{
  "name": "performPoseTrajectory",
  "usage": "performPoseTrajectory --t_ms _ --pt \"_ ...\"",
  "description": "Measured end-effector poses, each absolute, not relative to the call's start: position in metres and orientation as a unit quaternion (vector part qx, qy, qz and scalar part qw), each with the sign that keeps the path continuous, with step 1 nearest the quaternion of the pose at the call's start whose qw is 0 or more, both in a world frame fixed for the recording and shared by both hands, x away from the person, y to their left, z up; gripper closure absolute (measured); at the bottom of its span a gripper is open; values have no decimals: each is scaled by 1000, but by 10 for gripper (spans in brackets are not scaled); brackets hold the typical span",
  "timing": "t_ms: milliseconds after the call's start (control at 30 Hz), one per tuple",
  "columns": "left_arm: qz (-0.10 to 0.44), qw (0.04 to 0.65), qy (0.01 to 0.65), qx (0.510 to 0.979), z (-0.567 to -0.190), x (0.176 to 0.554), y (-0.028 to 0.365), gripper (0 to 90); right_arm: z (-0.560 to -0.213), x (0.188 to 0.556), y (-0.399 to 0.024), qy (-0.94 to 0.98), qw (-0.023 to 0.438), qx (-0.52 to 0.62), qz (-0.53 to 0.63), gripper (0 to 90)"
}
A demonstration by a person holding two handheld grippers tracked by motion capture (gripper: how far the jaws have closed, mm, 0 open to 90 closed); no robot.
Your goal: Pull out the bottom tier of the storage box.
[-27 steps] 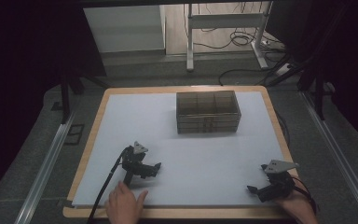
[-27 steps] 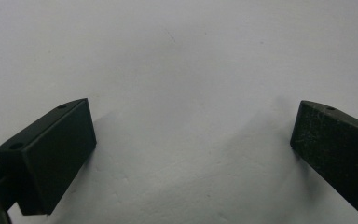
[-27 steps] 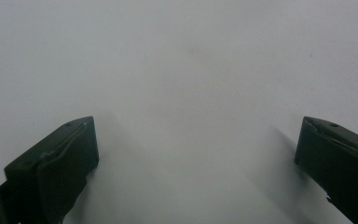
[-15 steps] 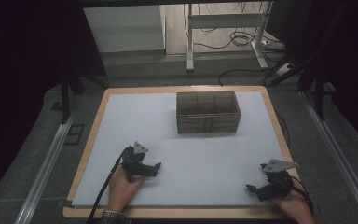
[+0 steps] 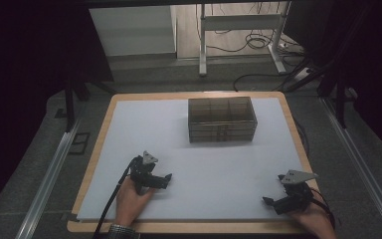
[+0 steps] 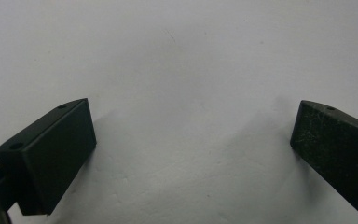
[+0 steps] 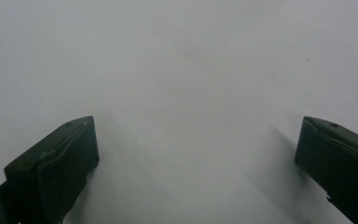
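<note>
The left claw (image 5: 167,177) lies low on the white worktop (image 5: 219,164), held by a hand (image 5: 129,199), and its jaws stand wide apart with nothing between them. In the left gripper view there is bare white surface between the two black jaws. The right claw (image 5: 268,201) is also released, jaws far from each other, and it rests near the front right corner of the worktop, with the other hand (image 5: 318,221) behind it.

The box (image 5: 222,118), a dark see-through one with small compartments, stands ahead of both claws and well apart from them: forward and to the right of the left claw, forward and to the left of the right claw.

I judge that nothing is grasped yet, so the risks lie in the approach. The box looks light and smooth, so a push from one claw alone could make it slide away or turn on the smooth sheet. If a claw comes in too low, its jaw may scrape the worktop. The cable (image 5: 110,204) trailing from the left claw could catch at the worktop edge and pull the hand aside.
</note>
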State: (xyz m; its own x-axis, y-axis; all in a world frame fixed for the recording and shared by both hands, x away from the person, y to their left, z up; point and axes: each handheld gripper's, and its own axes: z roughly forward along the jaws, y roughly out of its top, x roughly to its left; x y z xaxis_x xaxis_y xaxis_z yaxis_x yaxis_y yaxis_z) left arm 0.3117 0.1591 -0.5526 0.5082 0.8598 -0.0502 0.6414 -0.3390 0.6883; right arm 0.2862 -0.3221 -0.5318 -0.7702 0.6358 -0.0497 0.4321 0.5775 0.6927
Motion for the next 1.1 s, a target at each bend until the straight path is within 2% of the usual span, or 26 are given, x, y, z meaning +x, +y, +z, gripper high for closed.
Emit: performPoseTrajectory --t_ms 733,1100 --pt "163 334 468 802 -553 312 159 0 -531 287 -322 876 146 306 342 0" --pt "163 334 468 802 -553 312 159 0 -523 285 -321 883 162 293 329 84"
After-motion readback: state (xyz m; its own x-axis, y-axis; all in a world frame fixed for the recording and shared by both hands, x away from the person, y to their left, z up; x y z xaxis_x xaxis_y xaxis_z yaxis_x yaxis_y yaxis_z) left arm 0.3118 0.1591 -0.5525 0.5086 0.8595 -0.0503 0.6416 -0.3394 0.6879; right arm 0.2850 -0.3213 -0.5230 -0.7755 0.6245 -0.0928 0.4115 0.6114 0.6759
